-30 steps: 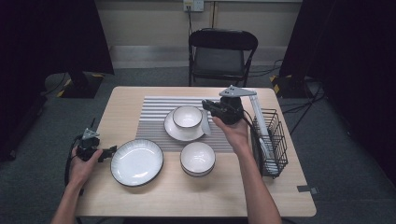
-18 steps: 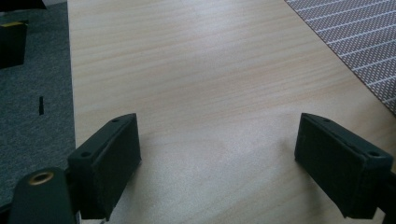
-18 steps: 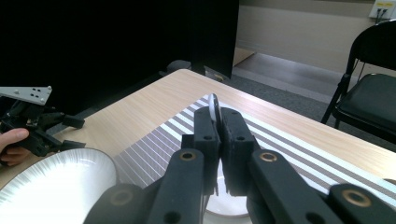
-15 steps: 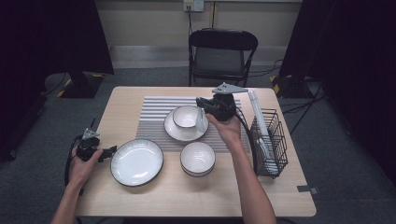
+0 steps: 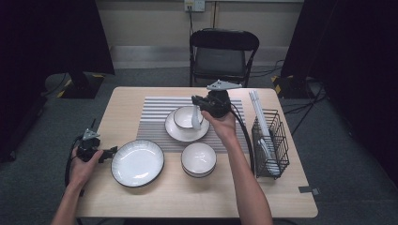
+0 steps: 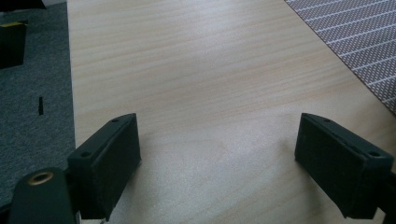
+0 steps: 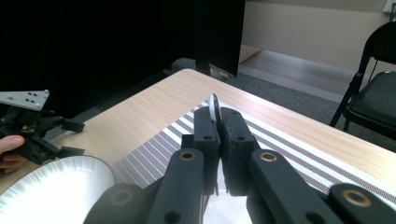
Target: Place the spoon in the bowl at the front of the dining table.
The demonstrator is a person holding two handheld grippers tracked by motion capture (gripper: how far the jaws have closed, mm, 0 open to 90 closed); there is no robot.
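**Spoon carried over the bowl**

Our right gripper [image 5: 196, 118] is clamped on a white spoon [image 5: 195, 120], above the small bowl [image 5: 187, 116] on its plate [image 5: 174, 131]. Next we should probably lower it inside gently. Our left gripper [image 6: 219, 154] rests wide, holding nothing.

The wooden desk [image 5: 155, 201] is being covered in part by a striped mat [image 5: 150, 117]. A wide plate [image 5: 137, 162], a small bowl [image 5: 199, 159] and a black wire rack [image 5: 272, 145] are being carried on it, below and beside the right claw [image 5: 197, 117].
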